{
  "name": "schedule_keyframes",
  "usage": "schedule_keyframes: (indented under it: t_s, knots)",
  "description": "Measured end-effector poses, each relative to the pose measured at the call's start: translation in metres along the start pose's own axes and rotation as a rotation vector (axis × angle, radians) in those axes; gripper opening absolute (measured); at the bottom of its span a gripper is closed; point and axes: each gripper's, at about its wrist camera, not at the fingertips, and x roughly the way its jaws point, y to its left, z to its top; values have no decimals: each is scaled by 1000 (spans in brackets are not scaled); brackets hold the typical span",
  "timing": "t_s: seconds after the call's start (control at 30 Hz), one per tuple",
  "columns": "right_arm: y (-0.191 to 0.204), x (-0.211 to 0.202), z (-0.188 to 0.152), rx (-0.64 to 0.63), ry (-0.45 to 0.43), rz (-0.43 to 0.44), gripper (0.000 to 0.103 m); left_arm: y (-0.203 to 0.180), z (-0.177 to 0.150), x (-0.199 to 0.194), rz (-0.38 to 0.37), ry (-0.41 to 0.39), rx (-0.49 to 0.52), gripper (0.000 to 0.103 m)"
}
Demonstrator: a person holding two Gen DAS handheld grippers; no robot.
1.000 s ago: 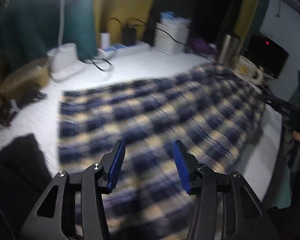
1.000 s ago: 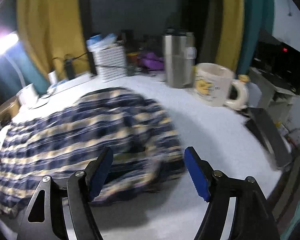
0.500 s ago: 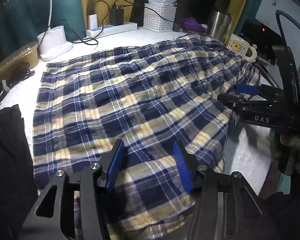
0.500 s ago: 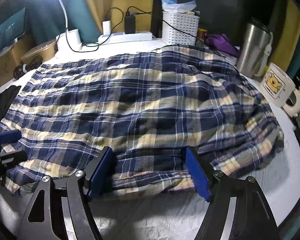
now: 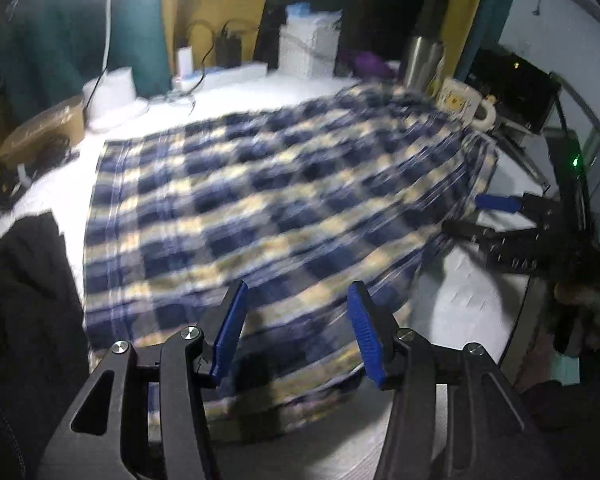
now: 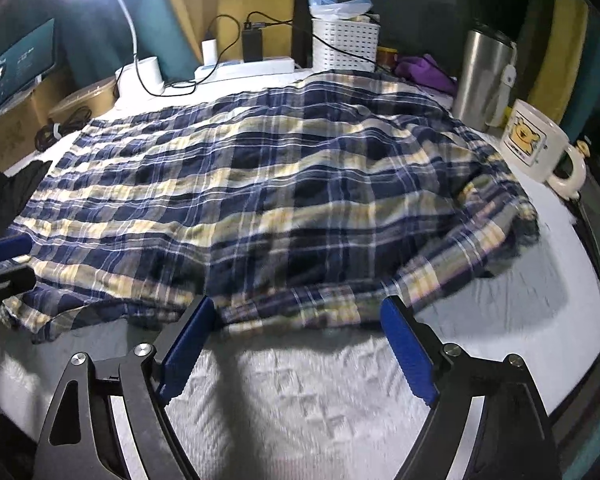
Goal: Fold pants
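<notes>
Blue, navy and cream plaid pants (image 6: 284,196) lie spread over a white textured table (image 6: 308,396); they also show, blurred, in the left wrist view (image 5: 260,208). My left gripper (image 5: 296,332) is open and empty, just above the pants' near edge. My right gripper (image 6: 296,344) is open and empty, just short of the pants' crumpled front edge. In the left wrist view the right gripper (image 5: 484,216) shows at the pants' right end. In the right wrist view the left gripper (image 6: 4,256) shows at the left end.
At the back stand a white basket (image 6: 344,46), a power strip with chargers (image 6: 248,66), a steel tumbler (image 6: 484,80) and a bear mug (image 6: 536,144). A dark cloth (image 5: 24,300) lies left of the pants. The table's edge runs along the right.
Both grippers have drawn back from the pants' front edge and stay open. The left camera is moving, so its view is blurred. The pants lie as before.
</notes>
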Motion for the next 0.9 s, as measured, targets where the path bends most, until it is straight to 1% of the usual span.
schedule_keyframes:
  t_s: [0.13, 0.2, 0.3, 0.43, 0.6, 0.7, 0.9]
  knots:
    - [0, -12, 8, 19, -60, 8, 86, -14, 7, 8, -11, -5, 28, 52]
    - [7, -14, 15, -1, -81, 22, 86, -19, 6, 17, 0, 22, 45, 52]
    - [20, -8, 23, -28, -79, 47, 86, -16, 0, 28, 5, 74, 37, 52]
    - [35, 5, 28, -50, -57, 72, 86, -14, -6, 23, 3, 69, 41, 52]
    - [40, 14, 27, -57, -34, 76, 86, -11, -11, 17, 0, 72, 34, 52]
    - [39, 14, 27, -56, -33, 73, 86, -6, -9, 14, -7, 82, 21, 52]
    - [32, 12, 32, -42, -41, 65, 86, 10, 5, 7, 28, 63, 21, 52]
